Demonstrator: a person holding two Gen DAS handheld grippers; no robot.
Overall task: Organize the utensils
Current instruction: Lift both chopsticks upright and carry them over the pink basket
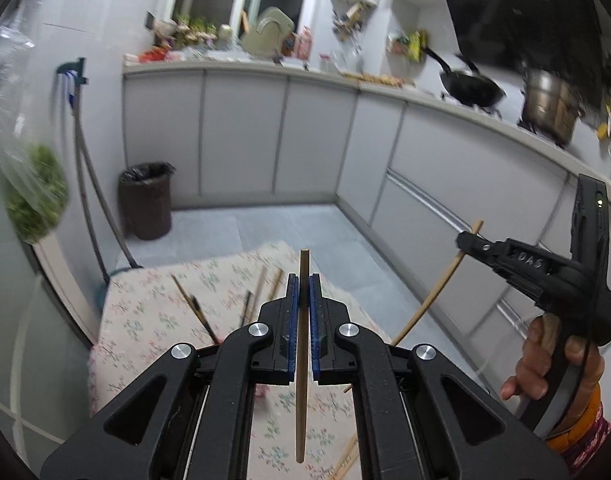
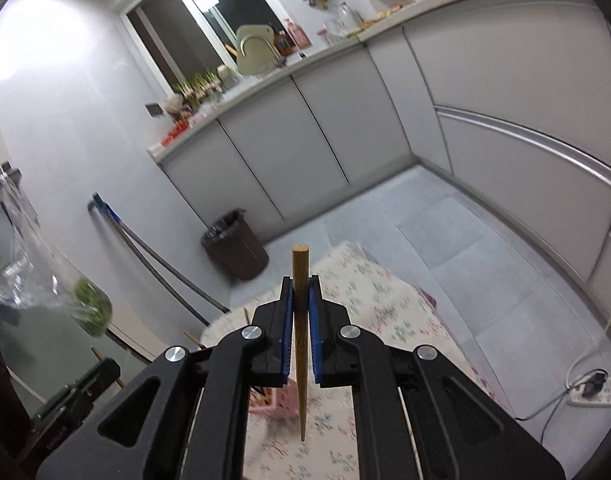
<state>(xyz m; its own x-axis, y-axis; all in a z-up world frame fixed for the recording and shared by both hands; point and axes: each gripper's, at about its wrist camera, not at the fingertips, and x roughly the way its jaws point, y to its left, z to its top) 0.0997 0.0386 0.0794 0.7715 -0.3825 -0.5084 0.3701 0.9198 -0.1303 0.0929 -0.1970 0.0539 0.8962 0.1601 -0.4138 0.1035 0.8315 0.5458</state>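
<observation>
My left gripper (image 1: 304,280) is shut on a light wooden chopstick (image 1: 302,360) that runs upright between its blue pads, above the table with the floral cloth (image 1: 145,320). Several more chopsticks (image 1: 197,312) lie scattered on the cloth below. At the right of the left wrist view a hand holds my right gripper (image 1: 464,241), shut on a slanted chopstick (image 1: 433,296). In the right wrist view the right gripper (image 2: 301,280) clamps that tapered chopstick (image 2: 301,360), thick end forward. A pink basket (image 2: 271,402) sits on the floral cloth (image 2: 385,312) beneath it.
A dark bin (image 1: 145,200) stands on the floor beyond the table, with a mop (image 1: 85,184) leaning on the wall. Grey cabinets (image 1: 305,136) line the back and right, with a wok (image 1: 471,88) and a pot (image 1: 549,108) on the counter. A power strip (image 2: 593,394) lies on the floor.
</observation>
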